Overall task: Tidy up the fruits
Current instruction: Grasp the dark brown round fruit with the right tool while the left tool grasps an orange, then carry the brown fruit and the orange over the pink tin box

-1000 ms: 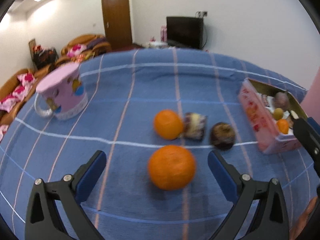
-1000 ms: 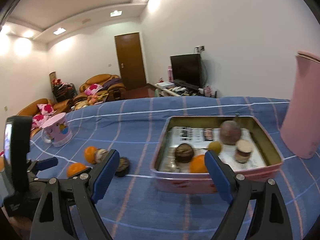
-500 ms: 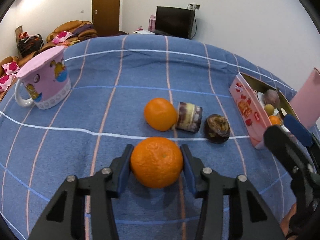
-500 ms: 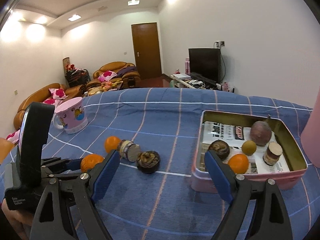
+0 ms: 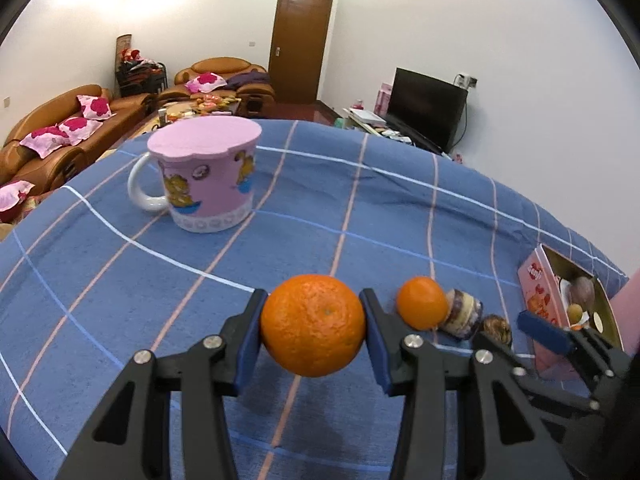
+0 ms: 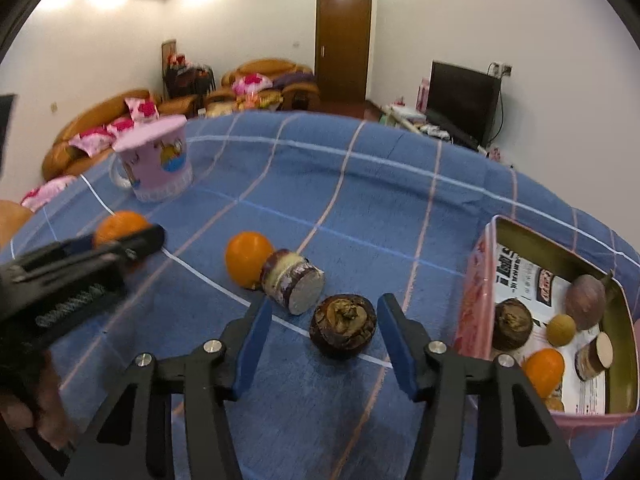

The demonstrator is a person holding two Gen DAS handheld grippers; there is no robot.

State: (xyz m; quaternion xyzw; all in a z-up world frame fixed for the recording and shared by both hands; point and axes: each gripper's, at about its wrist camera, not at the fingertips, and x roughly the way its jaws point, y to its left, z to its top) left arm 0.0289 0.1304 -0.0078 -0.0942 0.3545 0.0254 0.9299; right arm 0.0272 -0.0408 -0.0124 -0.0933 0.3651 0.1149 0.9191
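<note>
Our left gripper has lifted the clamped orange; right gripper, wide, now straddles the brown fruit — tin next.

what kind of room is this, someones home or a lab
Most likely a home living room: brown leather sofas with pink floral cushions, a flat-screen TV on a low stand, and a wooden door. The fruit lies on a table under a blue checked cloth.

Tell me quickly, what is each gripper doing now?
Left gripper: closed on the large orange.
Right gripper: open around the dark brown fruit, not gripping.
</note>
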